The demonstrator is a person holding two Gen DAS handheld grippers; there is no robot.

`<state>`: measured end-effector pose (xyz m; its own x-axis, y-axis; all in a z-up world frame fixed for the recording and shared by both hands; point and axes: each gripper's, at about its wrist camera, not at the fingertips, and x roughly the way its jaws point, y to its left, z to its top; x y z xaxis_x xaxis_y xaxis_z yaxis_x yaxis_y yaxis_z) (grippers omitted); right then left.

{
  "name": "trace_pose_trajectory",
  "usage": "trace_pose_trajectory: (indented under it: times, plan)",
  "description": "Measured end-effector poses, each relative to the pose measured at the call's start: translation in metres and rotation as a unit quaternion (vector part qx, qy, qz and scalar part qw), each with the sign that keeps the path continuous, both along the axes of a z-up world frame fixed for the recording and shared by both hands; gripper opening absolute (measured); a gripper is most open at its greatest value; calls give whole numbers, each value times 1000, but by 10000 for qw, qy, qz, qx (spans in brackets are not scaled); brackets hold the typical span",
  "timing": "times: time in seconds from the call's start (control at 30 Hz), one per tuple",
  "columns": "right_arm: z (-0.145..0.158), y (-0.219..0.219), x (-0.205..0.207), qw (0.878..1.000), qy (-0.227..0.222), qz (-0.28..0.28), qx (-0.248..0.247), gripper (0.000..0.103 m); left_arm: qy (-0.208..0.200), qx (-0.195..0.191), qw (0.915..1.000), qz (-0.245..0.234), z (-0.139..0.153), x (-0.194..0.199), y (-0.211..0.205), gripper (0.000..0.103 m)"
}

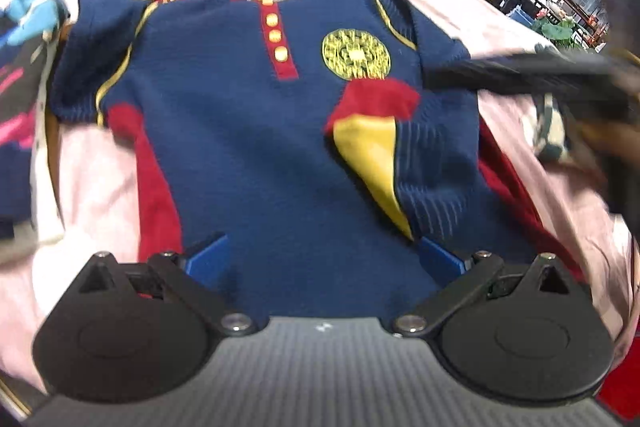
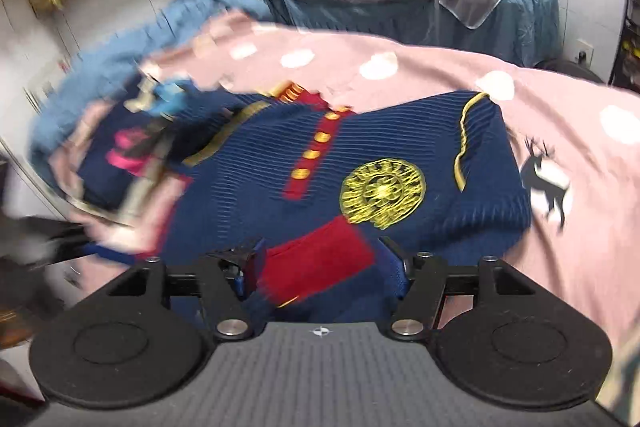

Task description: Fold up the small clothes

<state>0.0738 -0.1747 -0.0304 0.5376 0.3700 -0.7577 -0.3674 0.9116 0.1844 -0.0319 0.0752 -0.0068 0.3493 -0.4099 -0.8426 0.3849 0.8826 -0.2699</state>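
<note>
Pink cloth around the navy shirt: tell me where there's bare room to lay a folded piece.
Free: the pink cloth beyond the navy shirt on the deer print side, and a strip past the collar. Crowded: the heap of clothes by the other sleeve. The shirt fills the middle.

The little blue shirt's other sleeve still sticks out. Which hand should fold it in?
Probably the left gripper. Its open fingers sit over the blue shirt hem, and the flat sleeve lies on its side. The right gripper looks busy with the folded red cuff.
</note>
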Motion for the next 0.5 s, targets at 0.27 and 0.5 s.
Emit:
trace_pose_trajectory:
  times: [0.27, 0.5]
  plan:
    - [-17, -2, 9, 9989, 274, 242, 295, 4, 341, -5, 9992, 186, -15, -21, 25, 103]
    - [132, -40, -111, 9835, -1678, -24, 679, 4, 241, 7, 9988, 437, -9, -16, 43, 103]
